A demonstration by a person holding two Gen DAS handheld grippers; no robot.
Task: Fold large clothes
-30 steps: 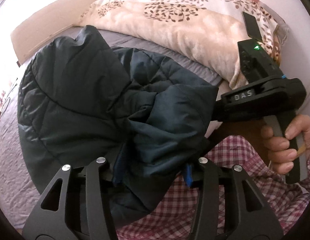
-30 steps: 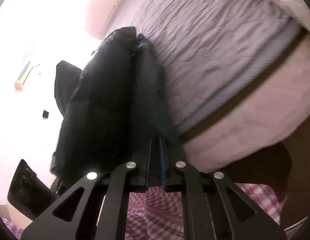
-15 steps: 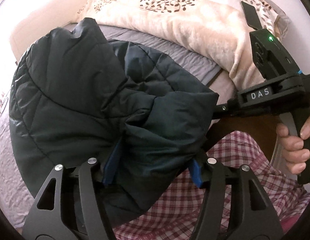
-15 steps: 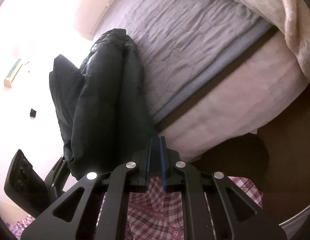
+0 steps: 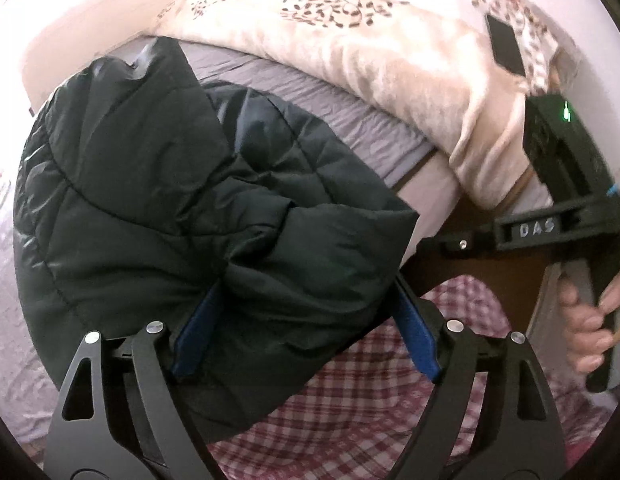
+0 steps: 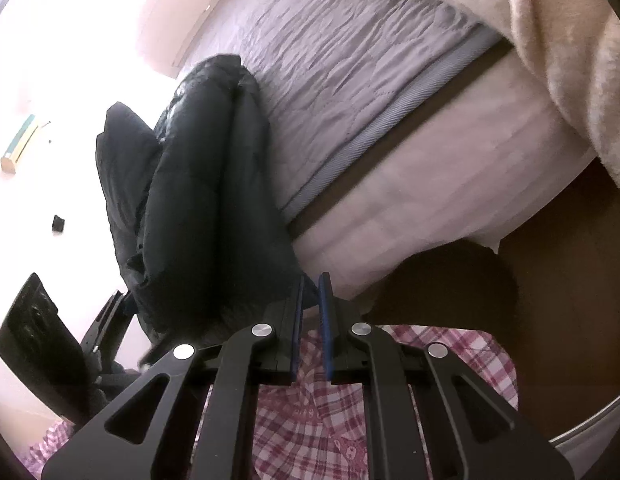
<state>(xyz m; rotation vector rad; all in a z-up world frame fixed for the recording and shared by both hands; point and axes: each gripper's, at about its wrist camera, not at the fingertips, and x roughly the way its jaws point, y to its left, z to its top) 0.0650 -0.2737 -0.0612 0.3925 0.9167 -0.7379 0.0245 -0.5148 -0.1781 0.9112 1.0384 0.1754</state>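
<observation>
A dark quilted jacket (image 5: 157,184) lies bunched over the near edge of the bed, part of it hanging off. My left gripper (image 5: 305,296) has a thick fold of the jacket between its blue pads (image 5: 193,332); its jaws are opening and the right pad stands free of the cloth. My right gripper (image 6: 310,286) is shut on a thin corner of the jacket (image 6: 213,200) at the bed's side. In the left wrist view, its black housing (image 5: 550,224) and the hand (image 5: 586,320) that holds it are on the right.
The grey quilted bed cover (image 6: 350,80) stretches beyond the jacket. A cream floral duvet (image 5: 370,40) is heaped at the back and right. Checked red-and-white clothing of the person (image 5: 370,400) is close under both grippers. Brown floor (image 6: 570,280) shows beside the mattress.
My left gripper's jaws have spread much wider around the jacket fold. In the left wrist view the right gripper has drifted rightward, and the jacket corner is drawn out with it.
</observation>
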